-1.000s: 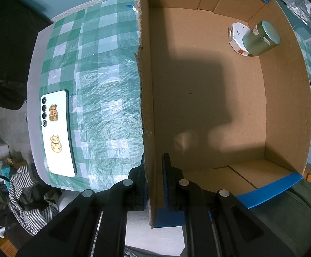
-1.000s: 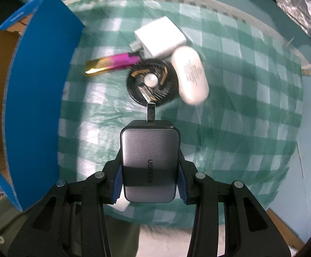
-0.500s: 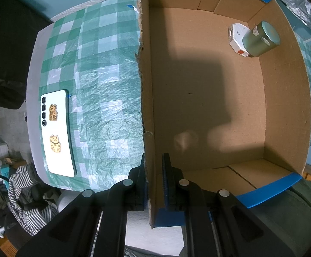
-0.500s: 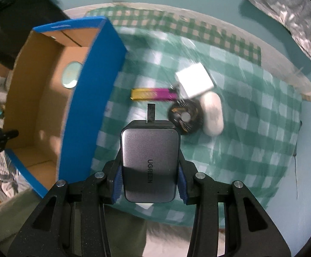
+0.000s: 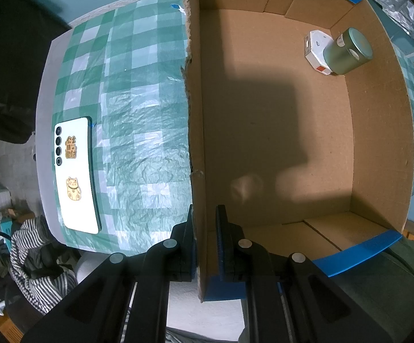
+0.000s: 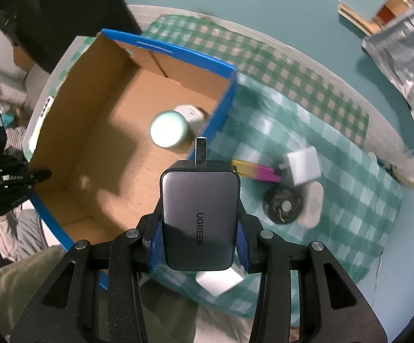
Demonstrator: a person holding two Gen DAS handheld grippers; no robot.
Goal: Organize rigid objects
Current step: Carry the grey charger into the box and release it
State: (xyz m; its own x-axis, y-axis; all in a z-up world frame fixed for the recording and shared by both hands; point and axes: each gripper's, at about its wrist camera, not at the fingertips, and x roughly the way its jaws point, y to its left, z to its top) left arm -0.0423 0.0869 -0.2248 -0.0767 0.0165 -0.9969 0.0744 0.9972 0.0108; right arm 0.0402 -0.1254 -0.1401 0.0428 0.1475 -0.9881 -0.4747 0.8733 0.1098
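One charger point(image 6: 200, 220) | clamped in right gripper point(image 6: 198, 237) | above box point(image 6: 115, 154) edge

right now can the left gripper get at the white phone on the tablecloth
Probably not as things stand: the left gripper is shut on the cardboard box wall, so it must let go first. The white phone itself lies uncovered on the checked cloth.

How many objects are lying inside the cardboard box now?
2, both in one corner of the cardboard box: a green round tin and a white octagonal box touching it. The box walls may hide others.
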